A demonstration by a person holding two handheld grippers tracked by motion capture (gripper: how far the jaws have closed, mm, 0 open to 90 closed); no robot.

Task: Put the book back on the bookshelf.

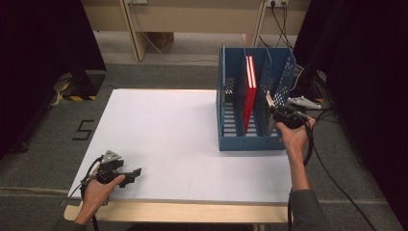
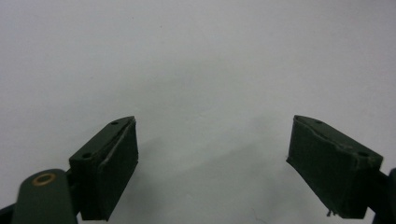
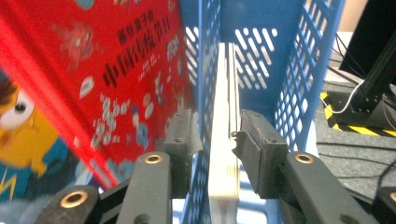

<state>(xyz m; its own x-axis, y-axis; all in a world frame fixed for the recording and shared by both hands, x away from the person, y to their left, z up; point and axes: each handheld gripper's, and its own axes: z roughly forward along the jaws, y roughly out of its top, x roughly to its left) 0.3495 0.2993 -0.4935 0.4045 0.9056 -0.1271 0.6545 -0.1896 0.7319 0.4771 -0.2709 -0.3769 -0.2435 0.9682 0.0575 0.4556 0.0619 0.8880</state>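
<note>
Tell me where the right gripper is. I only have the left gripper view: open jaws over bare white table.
Observer: The right gripper is at the right-hand compartment of a blue file rack, which holds a leaning red book in its middle compartment.
Operator: Is anything between its jaws?
Observer: Yes, a thin pale book standing on edge, with the rack's divider beside it. I cannot tell whether the pads press on it.

rack (image 1: 240,139): blue, walls perforated | book (image 1: 249,91): red, white page edge; cartoon print on cover | second book (image 3: 224,154): cream edge | table (image 1: 163,139): white | fingers (image 2: 109,163): black
</note>
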